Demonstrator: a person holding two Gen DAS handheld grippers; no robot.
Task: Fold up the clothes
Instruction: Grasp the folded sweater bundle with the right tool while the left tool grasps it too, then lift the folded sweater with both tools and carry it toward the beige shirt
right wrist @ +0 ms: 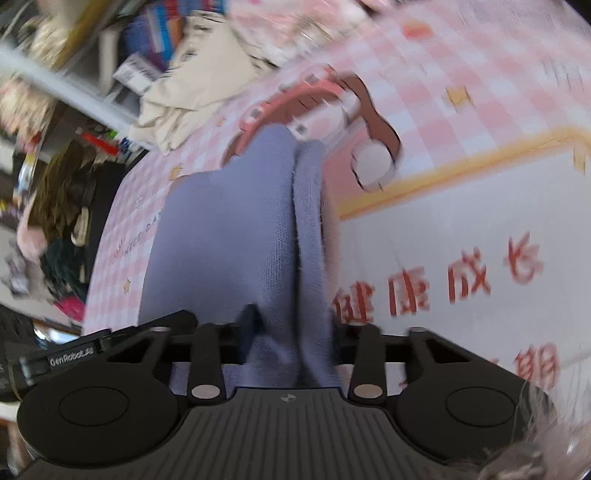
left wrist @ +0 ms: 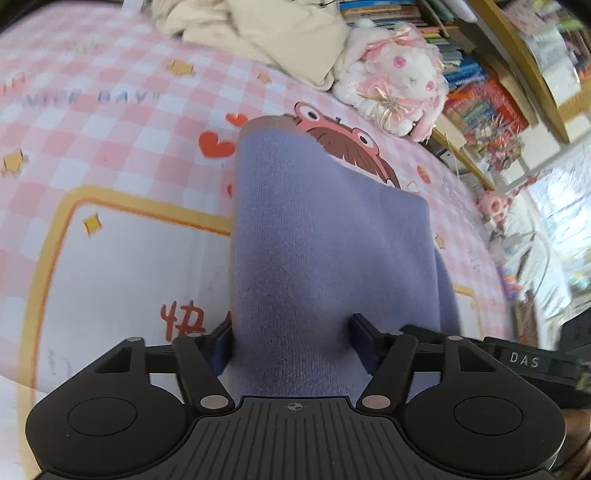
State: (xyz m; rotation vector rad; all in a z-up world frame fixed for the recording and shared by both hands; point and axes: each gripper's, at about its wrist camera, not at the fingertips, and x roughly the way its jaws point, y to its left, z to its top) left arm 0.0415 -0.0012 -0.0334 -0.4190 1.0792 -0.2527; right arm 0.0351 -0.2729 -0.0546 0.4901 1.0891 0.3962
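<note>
A lavender knit garment (left wrist: 317, 236) with a brownish ribbed cuff at its far end hangs over the pink checked bedsheet (left wrist: 110, 122). My left gripper (left wrist: 291, 339) is shut on one bunched part of it, with cloth filling the gap between the fingers. My right gripper (right wrist: 291, 332) is shut on another bunched, folded part of the same garment (right wrist: 240, 229). The cloth drapes forward from both grippers and hides the fingertips. The right wrist view is blurred.
A beige garment pile (left wrist: 266, 33) lies at the far end of the bed beside a white and pink plush rabbit (left wrist: 399, 74). Bookshelves (left wrist: 491, 74) run along the bed's edge. The beige pile also shows in the right wrist view (right wrist: 199, 88), near clutter (right wrist: 62, 192).
</note>
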